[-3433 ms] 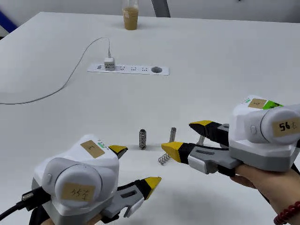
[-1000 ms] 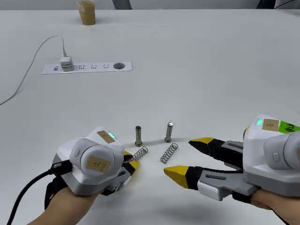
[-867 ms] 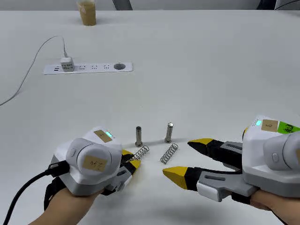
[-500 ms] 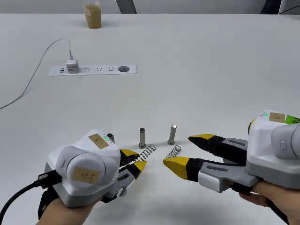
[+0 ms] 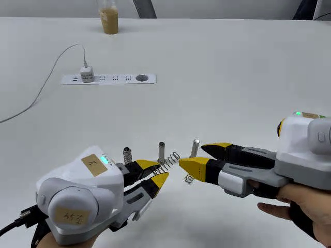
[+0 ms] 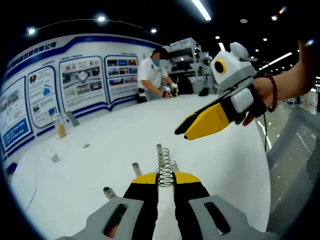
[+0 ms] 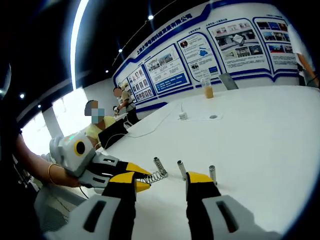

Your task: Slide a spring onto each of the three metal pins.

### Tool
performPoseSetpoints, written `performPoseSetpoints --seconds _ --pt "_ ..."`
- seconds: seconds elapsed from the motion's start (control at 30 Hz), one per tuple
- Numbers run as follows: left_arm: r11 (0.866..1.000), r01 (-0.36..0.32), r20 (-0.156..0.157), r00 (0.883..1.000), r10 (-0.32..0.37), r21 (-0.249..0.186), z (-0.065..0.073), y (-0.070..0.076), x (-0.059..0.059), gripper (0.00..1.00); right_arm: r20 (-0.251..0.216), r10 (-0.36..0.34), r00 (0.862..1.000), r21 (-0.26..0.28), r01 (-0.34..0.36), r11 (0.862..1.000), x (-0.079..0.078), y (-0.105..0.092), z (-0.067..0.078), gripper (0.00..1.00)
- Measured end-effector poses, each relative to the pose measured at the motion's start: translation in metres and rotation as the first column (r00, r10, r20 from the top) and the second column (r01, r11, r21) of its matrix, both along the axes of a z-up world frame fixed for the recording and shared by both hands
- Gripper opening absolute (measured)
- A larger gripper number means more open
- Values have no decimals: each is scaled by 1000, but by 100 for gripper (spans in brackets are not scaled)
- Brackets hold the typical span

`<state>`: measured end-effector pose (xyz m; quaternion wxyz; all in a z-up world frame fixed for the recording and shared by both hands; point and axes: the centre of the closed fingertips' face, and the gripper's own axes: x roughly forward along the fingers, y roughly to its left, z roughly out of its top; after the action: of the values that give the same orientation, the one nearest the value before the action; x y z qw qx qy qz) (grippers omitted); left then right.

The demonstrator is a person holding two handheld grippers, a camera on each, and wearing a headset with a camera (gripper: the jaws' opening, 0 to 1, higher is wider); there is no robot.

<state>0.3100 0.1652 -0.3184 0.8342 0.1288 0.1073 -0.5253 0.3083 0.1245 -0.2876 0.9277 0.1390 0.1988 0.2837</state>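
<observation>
White tabletop (image 5: 232, 77) carries three pins; the left pin (image 5: 126, 150) has a coil (image 5: 128, 156) around it; the middle pin (image 5: 162, 151) and right pin (image 5: 195, 146) are bare; the left hand-held gripper (image 5: 156, 171) pinches a spring (image 5: 169, 161) just beside the middle pin; the right hand-held gripper (image 5: 191, 155) has its jaws spread wide; a loose spring (image 5: 189, 179) lies under it.

- Setting: a lab or demonstration hall of an office-type building.
- Long white worktable (image 5: 232, 77) carrying a white multi-socket power strip (image 5: 108, 79).
- Curved wall of blue-and-white printed display panels (image 7: 225, 45).
- Dark ceiling with round spotlights (image 6: 101, 19); a person in a white shirt (image 6: 152, 75) at the table's far end.
</observation>
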Motion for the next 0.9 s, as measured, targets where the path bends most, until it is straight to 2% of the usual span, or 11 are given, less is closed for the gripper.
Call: performPoseSetpoints --seconds 0.2,0.27,0.43,0.53,0.57,0.67,0.9 --pt "998 -2 10 1000 3 -57 14 0 -5 11 -18 7 1000 62 -6 998 1 5 3 36" --pt "995 2 -2 1000 -2 -99 20 -1 -8 11 -25 19 1000 83 -17 996 0 9 4 34" --pt "994 8 4 1000 -7 -110 23 2 -11 11 -36 33 999 124 -28 992 -2 16 6 30" --pt "992 15 6 1000 -15 -127 26 3 -13 11 -54 49 997 204 -37 978 -4 24 11 28" --pt "990 21 8 1000 -20 -143 28 3 -14 11 -53 48 997 205 -36 978 -3 24 11 28" --pt "989 28 12 1000 -26 -147 29 3 -16 11 -49 50 998 216 -38 976 -2 26 13 25" --pt "985 38 23 999 -35 -168 35 4 -19 11 -53 57 997 283 -40 958 1 29 19 19"
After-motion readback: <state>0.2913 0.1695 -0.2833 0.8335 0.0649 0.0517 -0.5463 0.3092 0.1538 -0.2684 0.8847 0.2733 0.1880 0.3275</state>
